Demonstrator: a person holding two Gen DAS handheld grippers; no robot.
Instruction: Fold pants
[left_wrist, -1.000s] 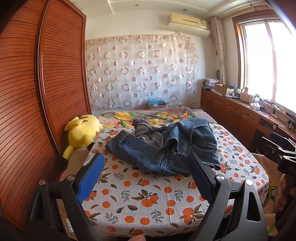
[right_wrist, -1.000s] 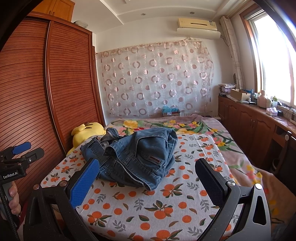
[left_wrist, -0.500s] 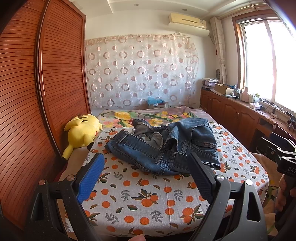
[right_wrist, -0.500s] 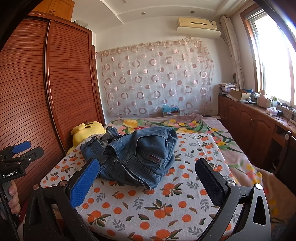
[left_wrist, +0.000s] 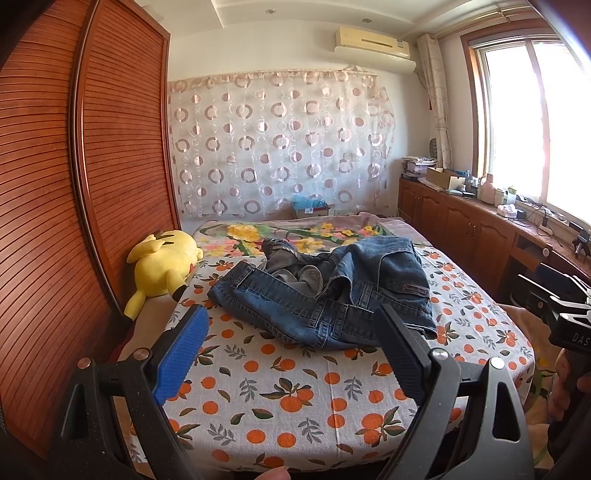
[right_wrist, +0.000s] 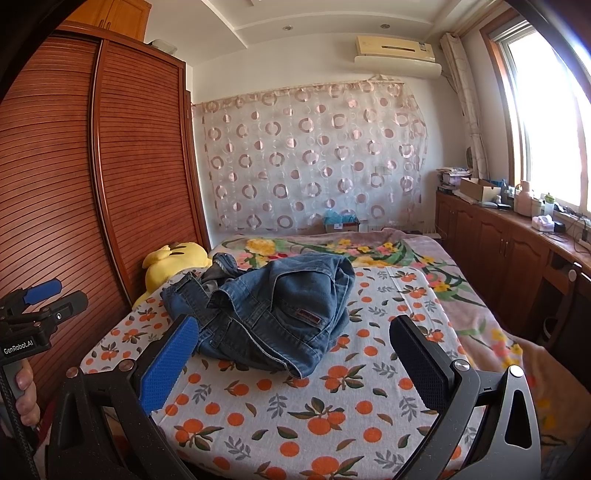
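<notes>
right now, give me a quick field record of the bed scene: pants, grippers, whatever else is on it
pants: blue jeans crumpled in a heap, not yet folded
surface: bed, orange-print sheet
left gripper: open, holding nothing, short of the jeans
right gripper: open, holding nothing
beside jeans: yellow plush toy, against the wooden wardrobe

White lettering "GenRobot.AI" on the black body of the left gripper (right_wrist: 38, 295), at 9 o'clock in the right wrist view. Partial letters "DAS" on the right gripper (left_wrist: 569, 314), at 3 o'clock in the left wrist view.
</notes>
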